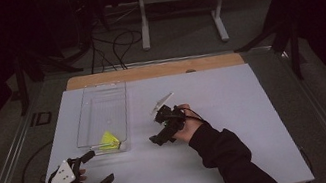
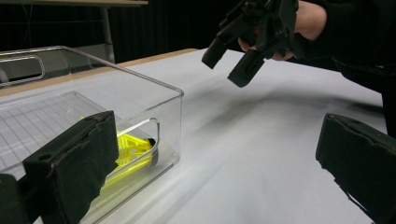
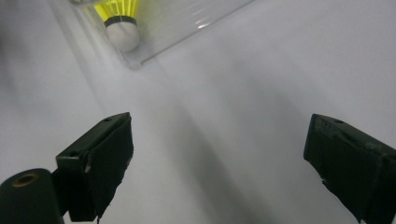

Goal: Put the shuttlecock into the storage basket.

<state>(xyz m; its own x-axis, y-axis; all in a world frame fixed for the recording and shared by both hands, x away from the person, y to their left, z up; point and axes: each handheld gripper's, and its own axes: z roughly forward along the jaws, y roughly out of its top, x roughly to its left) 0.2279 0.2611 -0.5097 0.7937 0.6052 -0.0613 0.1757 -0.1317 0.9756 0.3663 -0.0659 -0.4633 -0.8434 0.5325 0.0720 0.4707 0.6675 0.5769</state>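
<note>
White table [image 1: 238, 124] in a dark room, yellow shuttlecock [image 1: 108, 140] lying in the near end of a clear bin [image 1: 85, 116], both grippers empty with jaws spread, right gripper [image 1: 162, 134] best lifted clear without nudging the bin, left gripper [image 1: 97, 168] resting nearby.

High view looks down on the table [image 1: 235, 109]; both gripper views skim it, sharing the clear bin [image 2: 140, 88].

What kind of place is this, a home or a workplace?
Probably a lab or recording studio, not a home. A white table stands among dark curtains, loose cables lie on the floor, and a person holds two grippers, left and right, near a clear box holding a yellow shuttlecock.
</note>
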